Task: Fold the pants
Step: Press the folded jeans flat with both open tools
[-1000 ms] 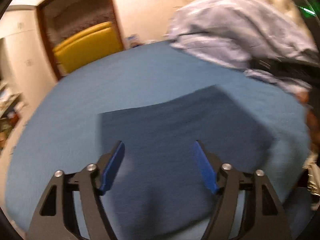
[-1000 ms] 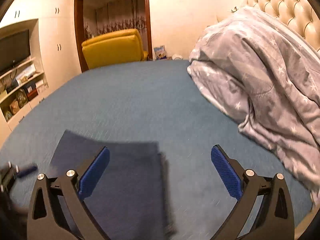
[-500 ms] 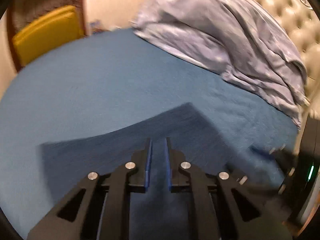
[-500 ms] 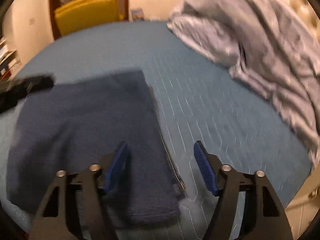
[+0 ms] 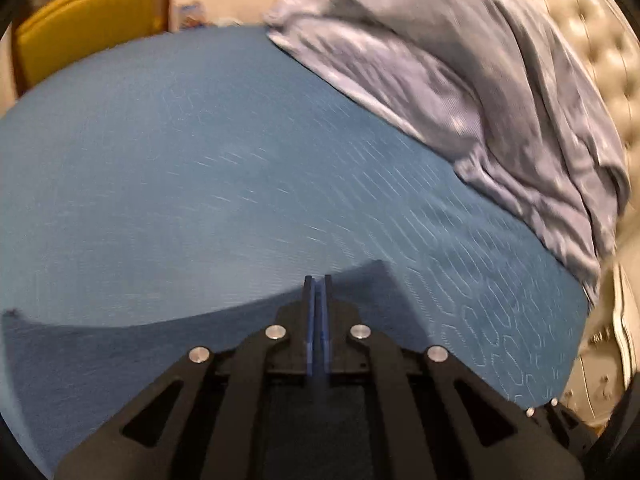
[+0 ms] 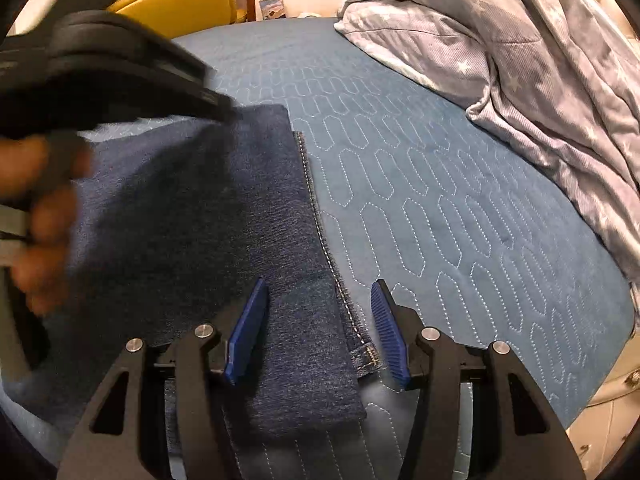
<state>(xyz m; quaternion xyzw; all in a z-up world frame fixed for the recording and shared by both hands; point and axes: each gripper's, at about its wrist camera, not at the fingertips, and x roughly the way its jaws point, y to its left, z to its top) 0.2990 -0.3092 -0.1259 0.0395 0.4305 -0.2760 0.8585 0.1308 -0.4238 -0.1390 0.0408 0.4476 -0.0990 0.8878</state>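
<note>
On the quilted bedspread (image 6: 460,208), left fingers (image 5: 310,320) together, right fingers (image 6: 384,320) closing astride denim pants (image 6: 192,220).

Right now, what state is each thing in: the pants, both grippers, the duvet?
Pants: folded, flat on the bed, stitched edge at right.
Left gripper: shut at the pants' far edge; any pinch hidden.
Right gripper: closing, jaws astride the stitched edge, pads not touching.
Duvet: bunched up by the headboard.

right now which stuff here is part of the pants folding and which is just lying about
In the job:
- folded dark blue denim pants
- left gripper, shut
- right gripper, jaws closing astride the pants' edge

Lying about:
- crumpled grey star-print duvet
- yellow armchair
- blue quilted bedspread
</note>
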